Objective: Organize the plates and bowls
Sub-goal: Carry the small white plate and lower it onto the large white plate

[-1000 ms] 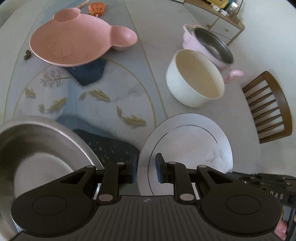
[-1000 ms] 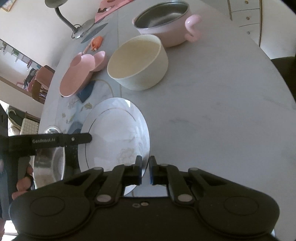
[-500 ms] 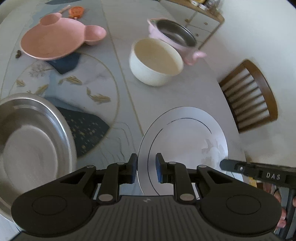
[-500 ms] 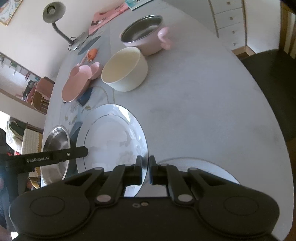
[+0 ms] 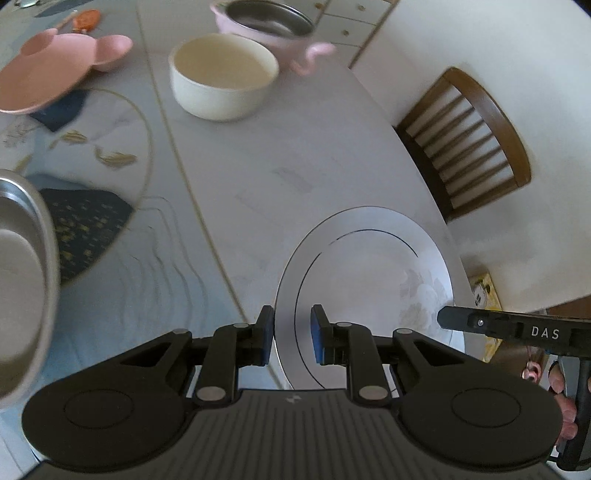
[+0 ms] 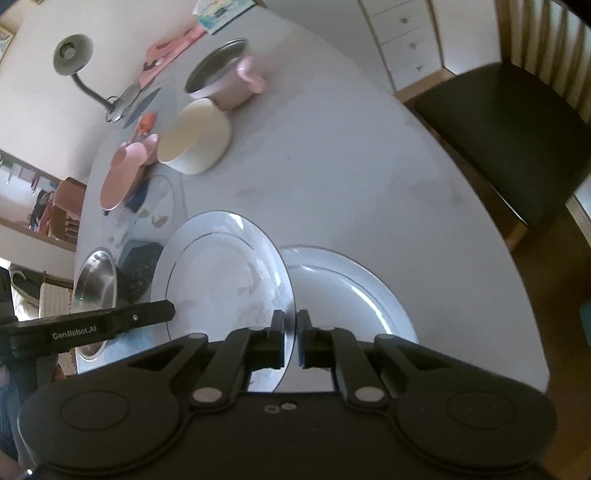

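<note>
Both grippers hold one white plate point(image 5: 369, 273) by opposite rims, lifted above the table; it also shows in the right wrist view point(image 6: 221, 273). My left gripper point(image 5: 292, 334) is shut on its near rim. My right gripper point(image 6: 290, 338) is shut on the other rim. A second white plate point(image 6: 343, 291) lies on the table just right of the held one. A cream bowl point(image 5: 223, 75), a pink pot point(image 5: 269, 26), a pink bear-shaped plate point(image 5: 55, 70) and a steel bowl point(image 5: 18, 280) stand on the table.
The round table point(image 5: 280, 162) carries a patterned mat point(image 5: 92, 221) on its left half. A wooden chair point(image 5: 469, 140) stands at the right edge, a dark-seated chair point(image 6: 506, 136) beyond it. A desk lamp point(image 6: 74, 55) stands at the far side.
Both grippers have carried the plate up and to the right, away from the steel bowl. A second white plate has come into view beneath it on the right.
</note>
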`<state>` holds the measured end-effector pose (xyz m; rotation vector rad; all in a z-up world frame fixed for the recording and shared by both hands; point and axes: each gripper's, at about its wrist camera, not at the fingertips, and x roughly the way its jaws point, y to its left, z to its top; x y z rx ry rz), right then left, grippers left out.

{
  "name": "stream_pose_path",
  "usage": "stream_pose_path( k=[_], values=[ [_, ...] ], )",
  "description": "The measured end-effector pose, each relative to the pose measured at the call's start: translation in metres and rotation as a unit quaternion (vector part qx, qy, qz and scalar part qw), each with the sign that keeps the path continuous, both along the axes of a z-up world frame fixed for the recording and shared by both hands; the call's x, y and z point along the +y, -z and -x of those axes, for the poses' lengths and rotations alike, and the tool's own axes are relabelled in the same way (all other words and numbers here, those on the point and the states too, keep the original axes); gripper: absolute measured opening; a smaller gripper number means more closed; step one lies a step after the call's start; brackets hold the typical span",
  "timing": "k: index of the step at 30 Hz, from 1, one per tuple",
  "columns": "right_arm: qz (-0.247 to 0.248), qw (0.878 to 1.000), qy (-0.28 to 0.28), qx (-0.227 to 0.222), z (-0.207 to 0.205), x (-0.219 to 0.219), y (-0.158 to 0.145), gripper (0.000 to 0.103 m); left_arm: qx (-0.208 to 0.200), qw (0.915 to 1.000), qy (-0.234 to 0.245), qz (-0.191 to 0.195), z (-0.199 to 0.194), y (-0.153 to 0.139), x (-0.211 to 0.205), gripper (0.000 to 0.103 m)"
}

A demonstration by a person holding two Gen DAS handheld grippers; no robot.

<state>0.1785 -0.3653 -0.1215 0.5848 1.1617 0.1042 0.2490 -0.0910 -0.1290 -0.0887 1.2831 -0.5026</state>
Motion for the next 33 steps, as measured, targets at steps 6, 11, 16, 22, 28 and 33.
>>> stream_pose_path(
  k=[6, 11, 16, 22, 28, 33],
  values=[
    [-0.003, 1.000, 0.020, 0.013, 0.023, -0.015, 0.009, 0.008, 0.006, 0.9998, 0.020, -0.005, 0.018, 0.009, -0.018, 0.020],
    [-0.002, 0.999, 0.028, 0.024, 0.034, -0.021, 0.017, 0.008, 0.012, 0.9994, 0.029, -0.013, 0.028, 0.021, -0.026, 0.020],
    [0.003, 0.999, 0.025, 0.028, 0.039, -0.021, 0.024, 0.008, 0.011, 0.9990, 0.035, -0.027, 0.033, 0.030, -0.033, 0.020],
    [0.006, 0.999, 0.024, 0.033, 0.041, -0.021, 0.028, 0.008, 0.005, 0.9981, 0.043, -0.043, 0.037, 0.035, -0.040, 0.020],
    [0.005, 0.999, 0.027, 0.038, 0.040, -0.024, 0.033, 0.008, 0.005, 0.9974, 0.053, -0.048, 0.037, 0.036, -0.044, 0.020],
    [0.000, 0.999, 0.027, 0.043, 0.038, -0.025, 0.036, 0.008, 0.011, 0.9974, 0.055, -0.046, 0.035, 0.036, -0.043, 0.020]
  ],
)
